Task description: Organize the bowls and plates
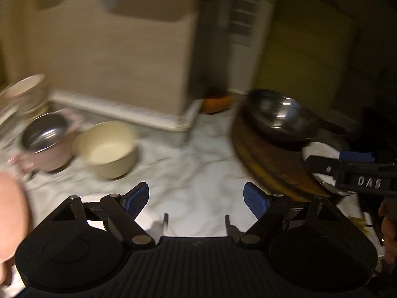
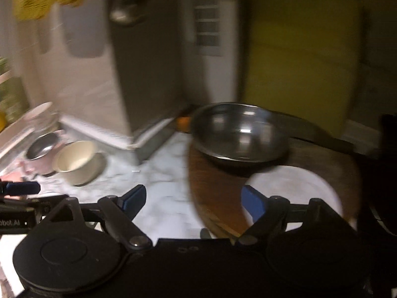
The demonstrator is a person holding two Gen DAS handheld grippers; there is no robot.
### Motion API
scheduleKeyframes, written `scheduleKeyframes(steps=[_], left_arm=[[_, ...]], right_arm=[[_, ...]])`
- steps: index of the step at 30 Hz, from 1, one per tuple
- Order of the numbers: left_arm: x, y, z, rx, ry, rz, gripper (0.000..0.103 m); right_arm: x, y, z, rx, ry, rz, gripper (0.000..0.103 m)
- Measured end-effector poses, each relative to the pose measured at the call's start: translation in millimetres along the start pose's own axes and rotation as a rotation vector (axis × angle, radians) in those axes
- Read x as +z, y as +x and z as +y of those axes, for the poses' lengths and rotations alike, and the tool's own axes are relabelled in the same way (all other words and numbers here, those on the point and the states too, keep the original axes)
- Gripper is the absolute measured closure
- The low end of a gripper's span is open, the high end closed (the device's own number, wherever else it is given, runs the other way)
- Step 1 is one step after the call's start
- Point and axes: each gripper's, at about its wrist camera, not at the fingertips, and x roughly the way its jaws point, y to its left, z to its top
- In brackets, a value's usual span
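A cream bowl (image 1: 109,146) sits on the marble counter beside a pink cup with a steel liner (image 1: 46,141); both also show in the right wrist view, the bowl (image 2: 77,161) and the cup (image 2: 42,152). A steel bowl (image 1: 280,116) rests on a round wooden board (image 1: 268,161); it also shows in the right wrist view (image 2: 240,134). A white plate (image 2: 295,188) lies on the board in front of it. My left gripper (image 1: 196,200) is open and empty over bare counter. My right gripper (image 2: 192,200) is open and empty at the board's left edge.
A white dish rack (image 1: 119,109) stands against the wall at the back left, with stacked dishes (image 1: 24,92) at its far left. A tall beige box (image 1: 139,49) stands behind it. An orange object (image 1: 215,103) lies in the back corner. Both views are motion-blurred.
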Motion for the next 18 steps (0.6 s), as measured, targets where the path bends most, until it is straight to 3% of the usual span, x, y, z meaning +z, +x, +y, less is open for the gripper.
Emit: scheduleKeyframes(steps=[7,11,18], left_arm=[[21,47,-77,-0.197,0.143,0.06,0.019],[25,74,-108,-0.25,0.185,0.096,0.019],[37,124,-137,-0.313,0.158,0.185,0.021]], right_arm=[[-15,-2,-72,-0.155,0.103,0.03,0.018],[-19,8,-101,-0.208,0.128,0.055,0.018],[-20,37,-144,-0.225,0.191,0.116,0.023]])
